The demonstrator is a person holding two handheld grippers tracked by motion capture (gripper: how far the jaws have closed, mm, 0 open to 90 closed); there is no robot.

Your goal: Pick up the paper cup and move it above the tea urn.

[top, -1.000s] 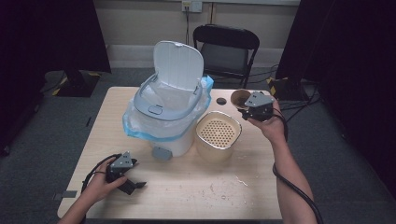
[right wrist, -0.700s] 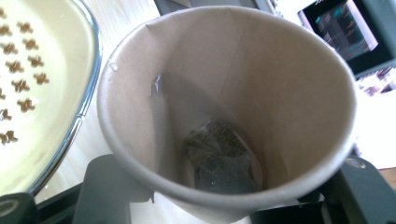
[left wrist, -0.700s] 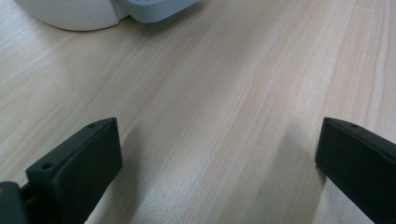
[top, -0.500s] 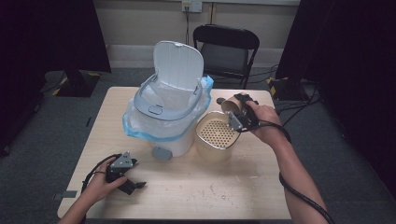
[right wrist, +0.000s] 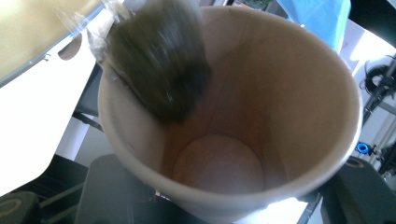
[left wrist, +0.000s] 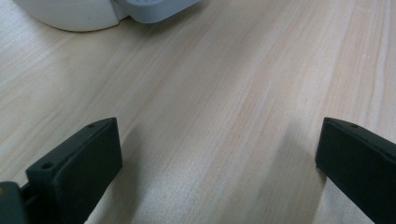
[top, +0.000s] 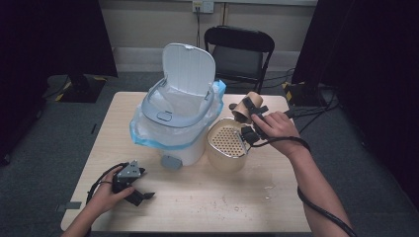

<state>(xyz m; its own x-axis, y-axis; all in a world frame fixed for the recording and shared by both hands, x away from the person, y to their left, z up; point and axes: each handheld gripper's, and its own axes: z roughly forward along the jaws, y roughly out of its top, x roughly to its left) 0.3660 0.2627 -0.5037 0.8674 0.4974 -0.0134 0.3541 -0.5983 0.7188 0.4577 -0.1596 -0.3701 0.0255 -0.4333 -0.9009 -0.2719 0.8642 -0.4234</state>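
Room beyond my jaws. The light wood tabletop (top: 276, 202) stands on grey carpet floor (top: 44, 148). Behind it, a black folding chair (top: 239, 52) faces the tabletop's far edge. The back wall (top: 143, 24) is pale, with a white skirting strip below and a socket plate (top: 202, 6) near the top, from which cables hang. Black curtains (top: 54, 34) close off the left and right sides. A dark stand base (top: 79, 86) with yellow markings rests on the floor at left. Lighting is even, from above.

Matt brown paper cup (right wrist: 233, 116); pale wood-grain table (left wrist: 224, 107); glossy white plastic bin (top: 175, 116).
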